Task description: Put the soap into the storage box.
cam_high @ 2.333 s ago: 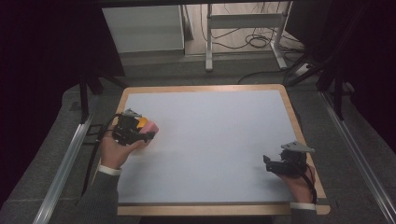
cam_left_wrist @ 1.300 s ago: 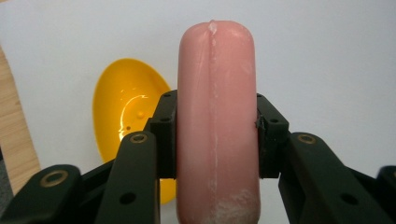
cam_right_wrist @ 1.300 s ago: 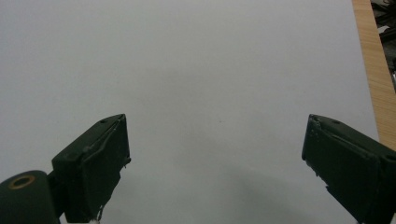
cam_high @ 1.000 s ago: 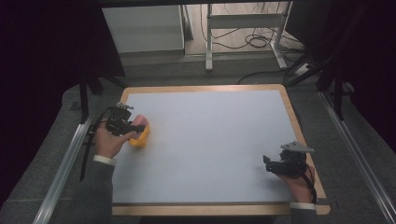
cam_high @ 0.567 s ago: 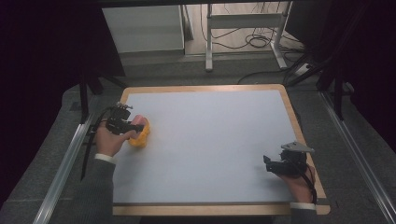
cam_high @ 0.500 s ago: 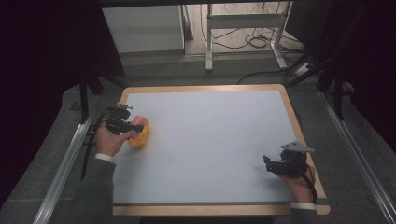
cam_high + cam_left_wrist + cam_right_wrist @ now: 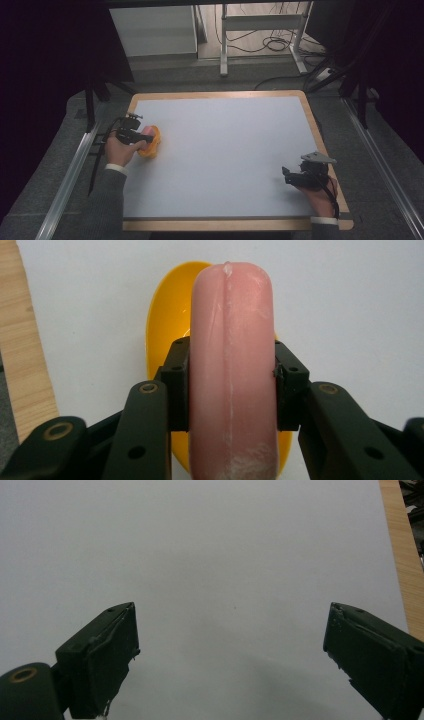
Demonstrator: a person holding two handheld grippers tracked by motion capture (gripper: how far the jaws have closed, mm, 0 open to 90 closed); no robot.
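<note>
White table top (image 7: 225, 150) with wooden rim, grey cabinet (image 7: 152, 30), floor cables (image 7: 275, 42), metal frame legs (image 7: 224, 45)

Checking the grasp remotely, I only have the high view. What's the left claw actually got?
Observer: The left claw is shut on a pink sausage-shaped piece; both pads press its sides.
Operator: And the yellow thing next to it?
Observer: A yellow bowl, seen behind and under the pink piece in the left gripper view. It lies on the white table top.
Operator: Right claw status?
Observer: The right claw is open, jaws wide apart, with bare white surface between them.
</note>
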